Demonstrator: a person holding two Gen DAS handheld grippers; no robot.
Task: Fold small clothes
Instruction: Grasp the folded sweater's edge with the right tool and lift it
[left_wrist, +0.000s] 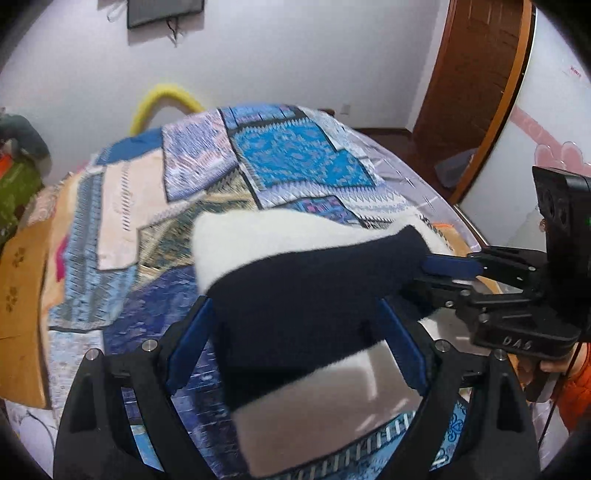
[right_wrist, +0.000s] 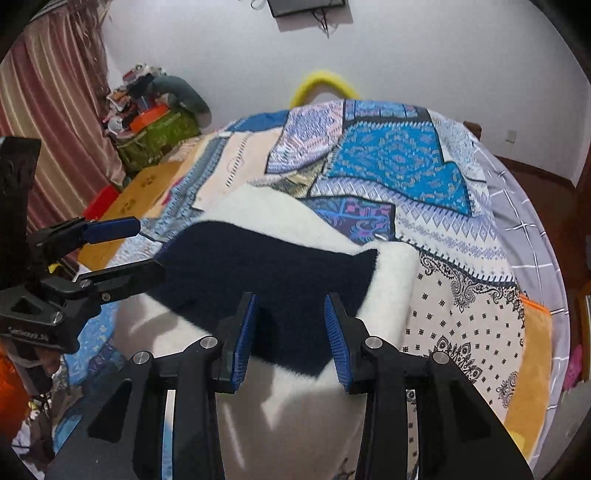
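My left hand-held gripper (left_wrist: 295, 339) and right hand-held gripper (right_wrist: 290, 339) gape open over the navy-and-white garment (right_wrist: 266, 266); bare quilt (right_wrist: 424, 206) lies toward one o'clock.

Left gripper (left_wrist: 295, 347) jaws wide apart, blue pads (left_wrist: 188, 343) either side of the garment (left_wrist: 306, 295), a fuzzy white piece with a broad navy band. No visible clamp on the fabric. Right gripper (left_wrist: 439, 273) comes in from the right edge, tips at the navy end of the garment; contact hidden, can't tell if it's closed. Garment lies on a patchwork bedspread (left_wrist: 295, 158), blue and cream panels. Wooden door (left_wrist: 476, 74) at back right, yellow loop (left_wrist: 162, 99) behind the bed. Frame motion-blurred.
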